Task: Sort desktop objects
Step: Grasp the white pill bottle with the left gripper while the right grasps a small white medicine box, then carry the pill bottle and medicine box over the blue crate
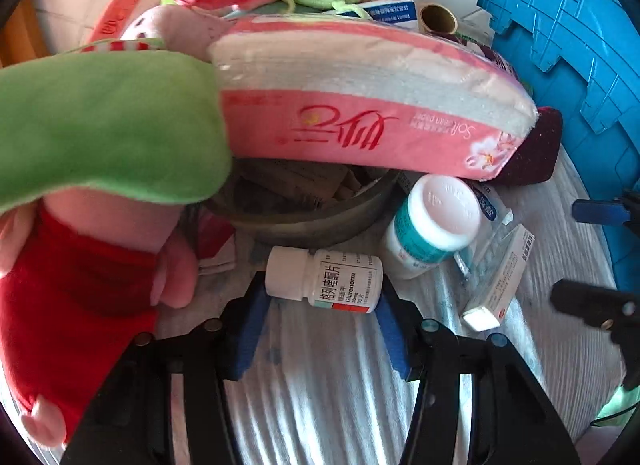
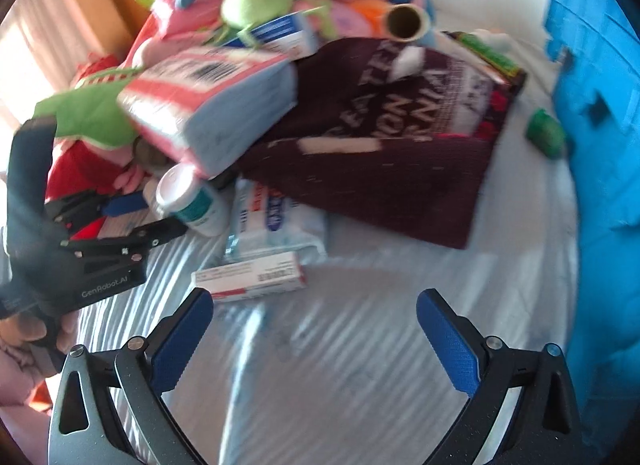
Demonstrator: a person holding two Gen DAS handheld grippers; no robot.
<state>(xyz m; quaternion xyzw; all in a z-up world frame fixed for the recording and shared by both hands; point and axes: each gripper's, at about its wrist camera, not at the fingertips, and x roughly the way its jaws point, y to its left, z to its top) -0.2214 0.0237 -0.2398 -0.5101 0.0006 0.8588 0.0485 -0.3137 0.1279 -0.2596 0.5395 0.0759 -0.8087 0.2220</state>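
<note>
The left gripper's (image 1: 322, 297) blue fingers (image 1: 248, 325) sit on both ends of a small white pill bottle (image 1: 326, 279), one at the cap and one at the bottom. They look like they are squeezing it, so the bottle is caught between them. The bottle lies on its side on the striped tabletop (image 1: 320, 385), at the edge of a big messy pile. I think it is being picked first because it lies out in front and is easy to reach.

Just beside it leans a second bottle with a teal band (image 1: 430, 225). A small medicine box (image 1: 496, 289) lies near that one. A grey bowl (image 1: 304, 217) sits behind the white bottle, and a pink tissue pack (image 1: 360, 105) rests across the bowl's top. A pink plush toy in red and green (image 1: 80, 225) flops on the left side.

The right gripper (image 2: 316, 325) hangs above a bare part of the tabletop. Its fingers (image 2: 182, 341) are spread wide with nothing between them. A blue crate (image 2: 592, 145) stands at the right edge, maybe for the sorted things.
</note>
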